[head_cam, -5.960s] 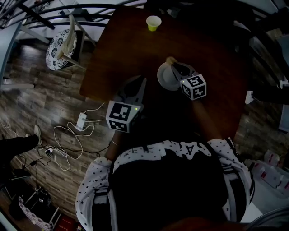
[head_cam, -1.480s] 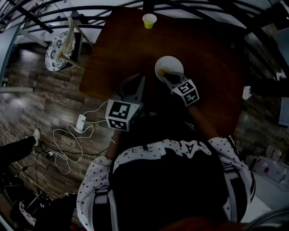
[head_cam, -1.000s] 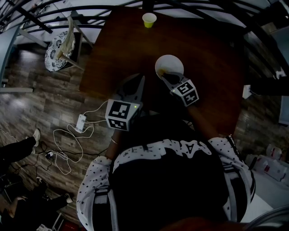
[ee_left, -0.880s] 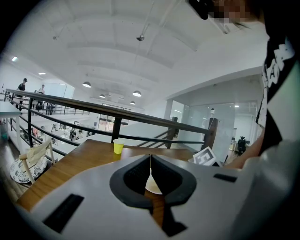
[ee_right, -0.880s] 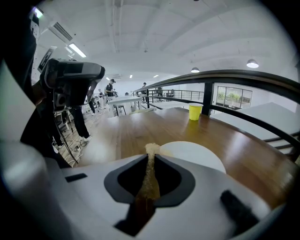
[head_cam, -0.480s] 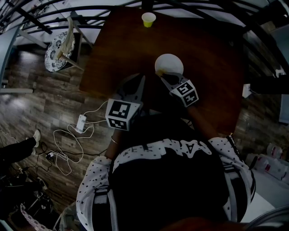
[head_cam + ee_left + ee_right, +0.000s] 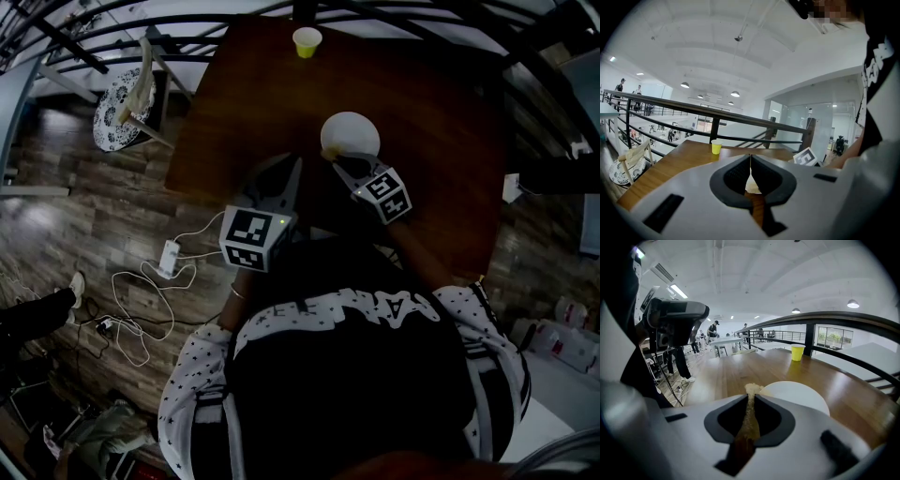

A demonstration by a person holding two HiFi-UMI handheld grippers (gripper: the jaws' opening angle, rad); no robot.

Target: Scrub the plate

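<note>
Scrubbing appears under way: the right tongs (image 7: pixel 751 398) are clenched on a thin tan sponge (image 7: pixel 749 416), whose tip meets the near rim of the white plate (image 7: pixel 799 399). The plate lies flat on the counter (image 7: pixel 740 366). No soil is visible on it, so the share already cleaned cannot be told. Most of its face lies beyond the sponge and probably remains to be covered. The left tongs (image 7: pixel 750 159) are pressed together on nothing, apart from the plate and taking no part.

- **Right gripper view:** shows the sponge in the grip and its contact with the rim, which the head view reduces to a tan fleck.
- **Head view:** shows the layout, with the left tongs left of the plate and a yellow cup (image 7: pixel 306 42) at the counter's far edge.
- **Left gripper view:** shows a sliver of plate behind the meeting jaws.
</note>
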